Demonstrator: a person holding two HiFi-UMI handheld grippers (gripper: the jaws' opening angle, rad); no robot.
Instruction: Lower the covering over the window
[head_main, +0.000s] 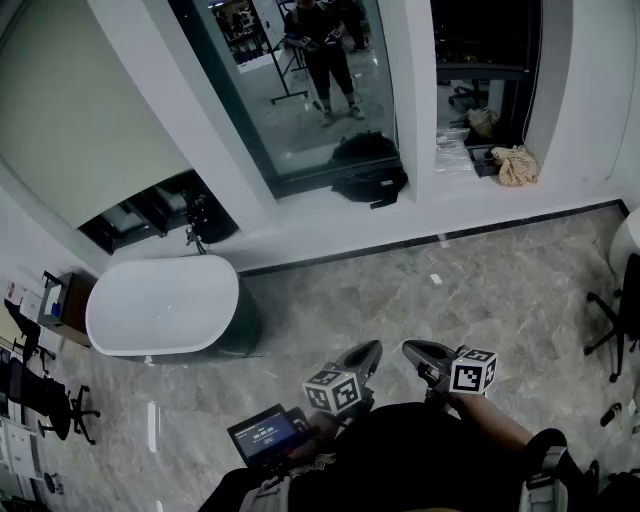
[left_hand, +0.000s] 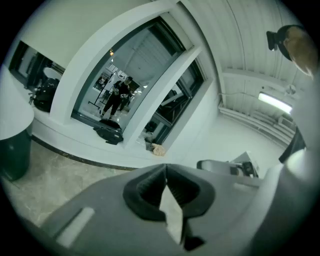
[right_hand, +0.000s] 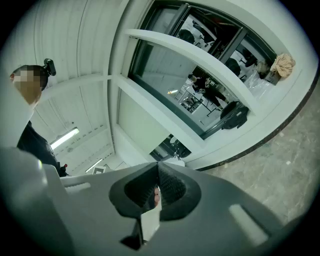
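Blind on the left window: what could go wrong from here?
1. The bathtub stands right before the partly lowered blind; reaching that blind may mean leaning over the bathtub.
2. Left gripper and right gripper have shut jaws and are far from it; no pull cord shows, so the grab point is a guess.

In the head view the pale blind (head_main: 80, 110) ran off the top and left edges, so you could not see its upper end. Your own dark torso (head_main: 420, 460) hid the rear of the left gripper (head_main: 368, 352) and of the right gripper (head_main: 415, 351). The print on the small screen (head_main: 266, 432) was too small to read. The black chair (head_main: 612, 320) and a white rounded shape (head_main: 630, 240) were cut by the right edge. A little object (head_main: 612, 413) on the floor (head_main: 450, 290) was too small to name. In the left gripper view the lens rim clipped the dark green bathtub (left_hand: 14, 150).
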